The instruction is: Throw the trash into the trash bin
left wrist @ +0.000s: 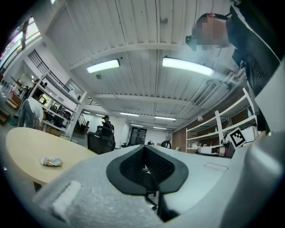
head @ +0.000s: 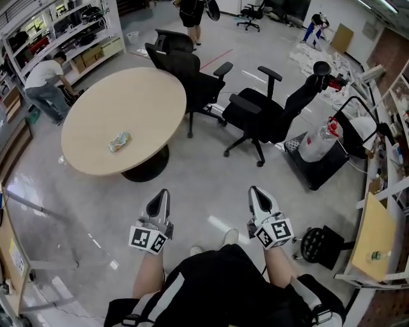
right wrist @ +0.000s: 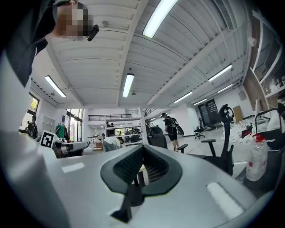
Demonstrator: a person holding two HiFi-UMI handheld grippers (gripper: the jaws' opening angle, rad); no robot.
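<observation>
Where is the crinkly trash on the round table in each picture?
Head view: the wrapper lies on the round table, left of the picture's centre.
Left gripper view: low at the far left, on the same table.
Right gripper view: not in it.
Shared landmark: the standing person in black, top centre in the head view, behind the chairs in both gripper views.

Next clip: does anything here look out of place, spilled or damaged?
One thing: a crumpled wrapper lies alone on the otherwise bare round table, loose trash rather than something set there. The office chairs stand pulled back from the table at odd angles. Nothing looks spilled or broken.
</observation>
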